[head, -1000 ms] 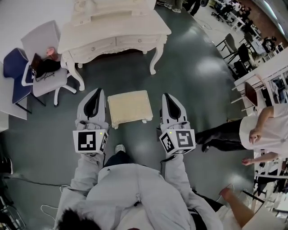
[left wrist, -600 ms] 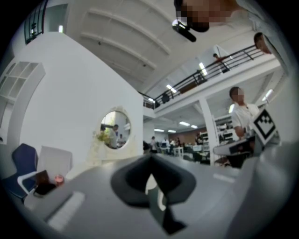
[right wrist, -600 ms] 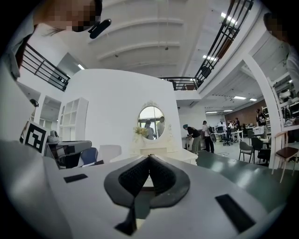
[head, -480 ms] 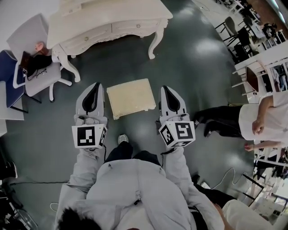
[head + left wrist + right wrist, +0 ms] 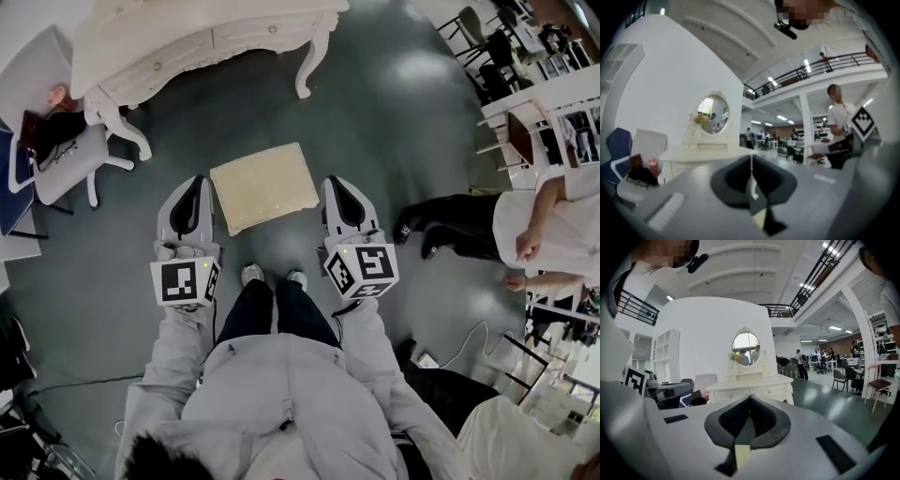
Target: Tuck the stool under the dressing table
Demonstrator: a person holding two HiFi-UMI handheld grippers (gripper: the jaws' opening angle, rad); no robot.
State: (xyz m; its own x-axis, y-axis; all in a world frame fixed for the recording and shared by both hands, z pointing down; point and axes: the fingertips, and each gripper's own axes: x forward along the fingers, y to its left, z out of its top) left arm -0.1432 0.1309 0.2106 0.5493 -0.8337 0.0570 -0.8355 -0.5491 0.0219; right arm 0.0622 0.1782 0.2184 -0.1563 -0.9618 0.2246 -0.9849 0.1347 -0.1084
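The cream cushioned stool [image 5: 262, 186] is seen standing on the dark floor [image 5: 394, 122], not yet tucked under the white dressing table [image 5: 187, 33], which is set well apart beyond it. The left hand-held gripper [image 5: 195, 180] is held just beside the stool's left edge, and the right hand-held gripper [image 5: 336, 180] just beside its right edge. Both pairs of jaws are pressed together, with nothing gripped between them. A grey office chair [image 5: 66, 159] is placed beyond the stool, to its left.

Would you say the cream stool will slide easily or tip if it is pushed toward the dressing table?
The stool looks compact, with a broad cushioned top, so it is probably light and unlikely to tip. The floor appears smooth and glossy, so it should slide, though a one-sided push may swivel it.
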